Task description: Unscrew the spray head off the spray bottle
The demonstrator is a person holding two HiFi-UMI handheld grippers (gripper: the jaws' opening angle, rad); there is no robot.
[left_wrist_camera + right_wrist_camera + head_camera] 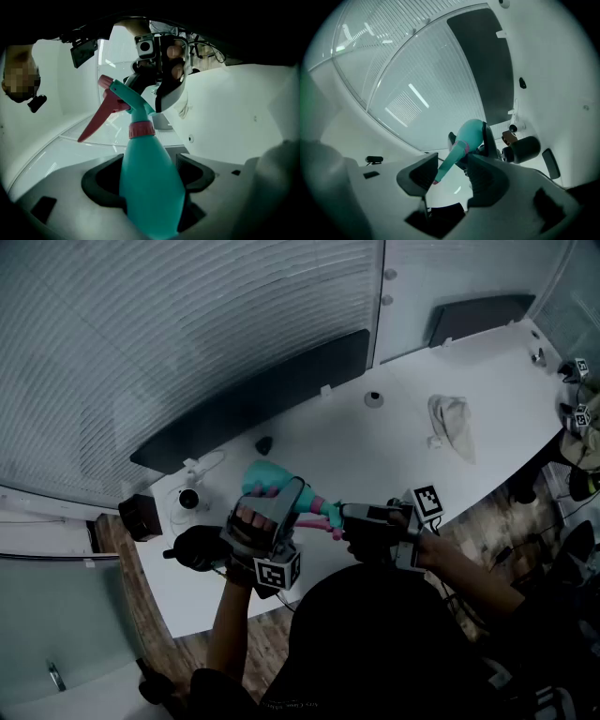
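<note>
A teal spray bottle (151, 187) lies roughly level above the white table (403, 442), clamped by its body in my left gripper (149, 176), which is shut on it. A pink collar (141, 129) joins the body to the teal spray head (130, 97) with its pink trigger (101, 119). In the head view the bottle (267, 482) points right, and its spray head (323, 512) meets my right gripper (345, 517). In the right gripper view the spray head's end (443, 168) reaches between the spread pads of the right gripper (450, 178), which is open and does not press on it.
A crumpled cloth (453, 420) and a small dark puck (373, 398) lie further back on the table. A small white camera unit (189, 498) and a black box (141, 517) stand at the table's left end. A long dark panel (262, 395) runs along the far edge.
</note>
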